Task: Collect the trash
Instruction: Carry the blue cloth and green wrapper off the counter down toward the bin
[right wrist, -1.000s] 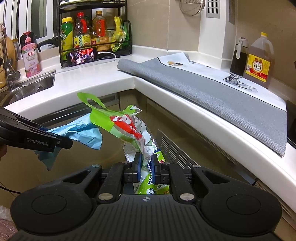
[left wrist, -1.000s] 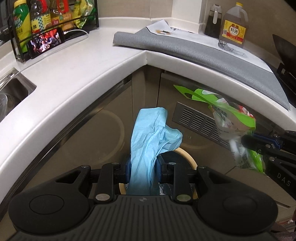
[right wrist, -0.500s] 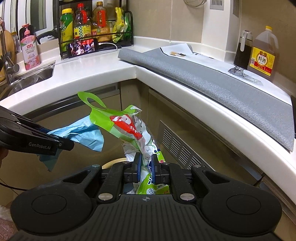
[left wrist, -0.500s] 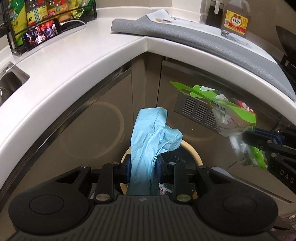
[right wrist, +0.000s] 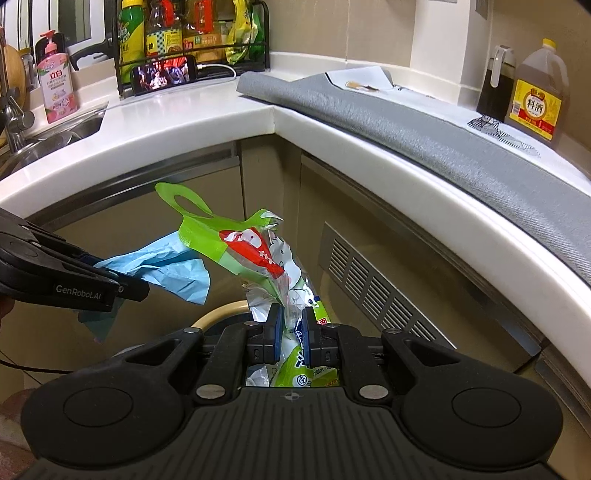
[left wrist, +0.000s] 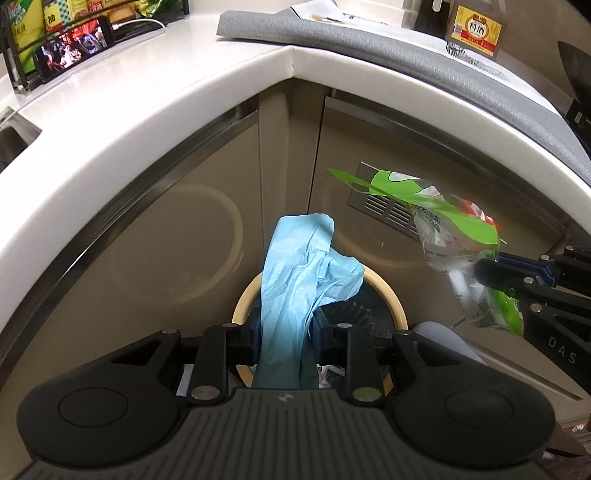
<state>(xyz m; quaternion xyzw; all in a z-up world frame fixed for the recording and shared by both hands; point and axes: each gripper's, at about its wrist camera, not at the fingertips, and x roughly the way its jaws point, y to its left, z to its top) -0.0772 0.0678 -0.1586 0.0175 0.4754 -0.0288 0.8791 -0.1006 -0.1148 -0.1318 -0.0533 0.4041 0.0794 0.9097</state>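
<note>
My left gripper (left wrist: 284, 332) is shut on a crumpled light-blue glove (left wrist: 303, 266) that sticks up from between its jaws. Directly beneath it on the floor stands a round trash bin (left wrist: 391, 295) with a beige rim and a black liner. My right gripper (right wrist: 291, 332) is shut on a green and clear plastic wrapper (right wrist: 255, 247) with a red patch and a loop handle. In the left wrist view the right gripper (left wrist: 491, 273) and the wrapper (left wrist: 454, 221) hang to the right of the bin. The right wrist view shows the left gripper (right wrist: 140, 291), the glove (right wrist: 166, 266) and a piece of the bin's rim (right wrist: 218, 314).
A white corner countertop (left wrist: 147, 92) curves overhead, with beige cabinet doors (left wrist: 147, 240) and a vent grille (right wrist: 373, 291) behind the bin. On top lie a grey mat (right wrist: 406, 118), a phone (right wrist: 164, 75), a bottle rack (right wrist: 192, 33), an oil jug (right wrist: 539, 96) and a sink (right wrist: 48, 136).
Both grippers have sunk below the counter edge toward the bin, which now shows more of its rim. The glove and the wrapper stay gripped.
</note>
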